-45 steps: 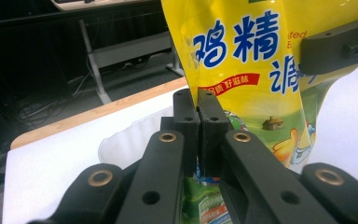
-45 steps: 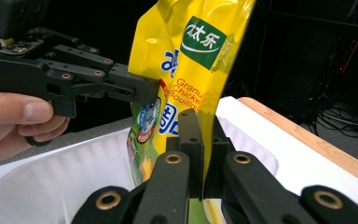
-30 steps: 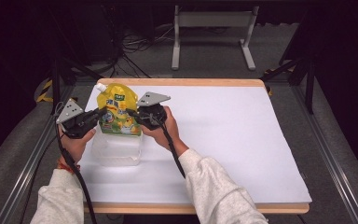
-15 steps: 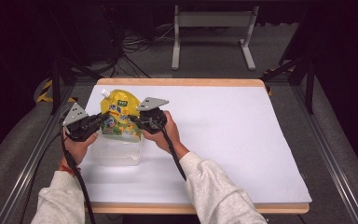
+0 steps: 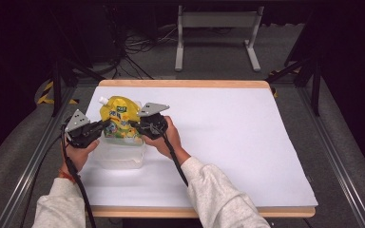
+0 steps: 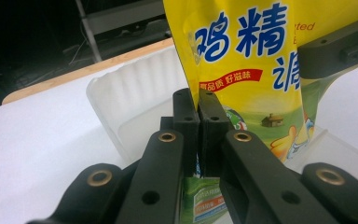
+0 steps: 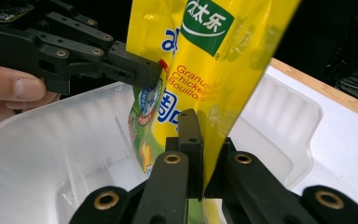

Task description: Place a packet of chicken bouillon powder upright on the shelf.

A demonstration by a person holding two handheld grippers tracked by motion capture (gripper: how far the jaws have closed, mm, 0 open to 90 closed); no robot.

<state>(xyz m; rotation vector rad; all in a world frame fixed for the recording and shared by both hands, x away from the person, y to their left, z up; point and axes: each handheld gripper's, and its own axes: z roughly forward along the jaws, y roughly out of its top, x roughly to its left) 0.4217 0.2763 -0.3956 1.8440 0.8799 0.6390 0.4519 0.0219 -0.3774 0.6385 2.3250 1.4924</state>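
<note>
Right now both my grippers are clamped on the yellow pouch (image 5: 119, 118), one at each side edge. My left gripper (image 5: 105, 124) has its fingers (image 6: 186, 112) pressed together on the pouch's edge, with the foil pinched between them. My right gripper (image 5: 134, 125) does the same from the other side; in the right gripper view its fingers (image 7: 189, 135) close on the pouch's edge, and my left gripper reaches in from the upper left to grip the far edge.

The pouch hangs upright between the two grippers, its white cap (image 5: 103, 100) at the upper left corner, and its lower part sits down inside the clear tub (image 5: 119, 156). The tub rests on the white sheet (image 5: 228, 137) that covers the table (image 5: 185, 83), near its left side. My hands (image 5: 168, 137) hold the grippers just above the tub's rim, and a cable (image 5: 78, 185) trails back from each.
</note>
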